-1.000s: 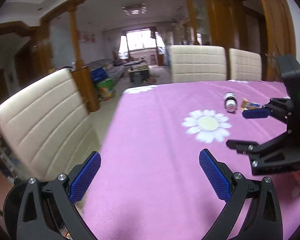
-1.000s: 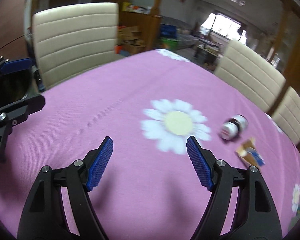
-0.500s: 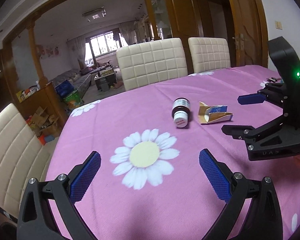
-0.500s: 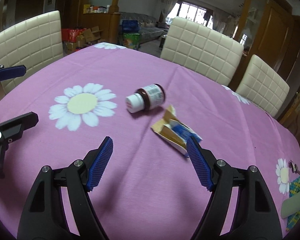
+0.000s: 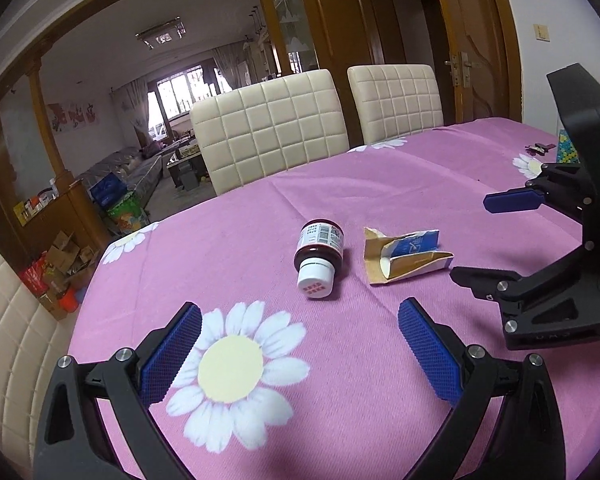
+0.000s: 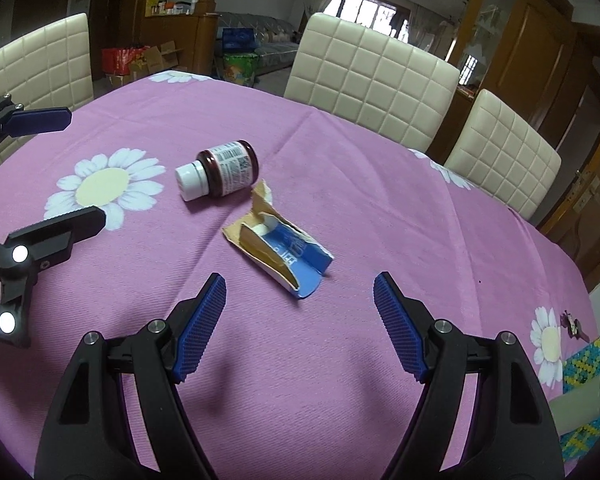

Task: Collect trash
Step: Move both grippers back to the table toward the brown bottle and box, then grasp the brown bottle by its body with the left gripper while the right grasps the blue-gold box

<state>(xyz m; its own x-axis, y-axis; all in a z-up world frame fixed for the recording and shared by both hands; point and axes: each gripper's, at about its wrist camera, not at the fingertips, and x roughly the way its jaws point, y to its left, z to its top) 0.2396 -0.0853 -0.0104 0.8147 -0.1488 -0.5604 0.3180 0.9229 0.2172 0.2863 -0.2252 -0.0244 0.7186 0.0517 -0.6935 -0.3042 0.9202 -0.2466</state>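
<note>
A dark brown bottle [image 5: 319, 254] with a white cap lies on its side on the purple tablecloth [image 5: 380, 184]. A torn blue and tan cardboard box [image 5: 404, 256] lies just right of it. My left gripper [image 5: 298, 344] is open and empty, hovering short of the bottle. My right gripper [image 6: 298, 320] is open and empty, just short of the torn box [image 6: 278, 246], with the bottle [image 6: 220, 170] beyond to the left. Each gripper shows at the edge of the other's view.
Cream padded chairs [image 5: 272, 136] stand along the far side and another [image 6: 32, 68] at the left end. A patterned blue and yellow item [image 6: 580, 384] lies at the table's right edge. Daisy prints [image 5: 232, 368] mark the cloth.
Both grippers have swung to the right across the table and closer, so the bottle and torn box now lie right in front of them. Both stay open.
</note>
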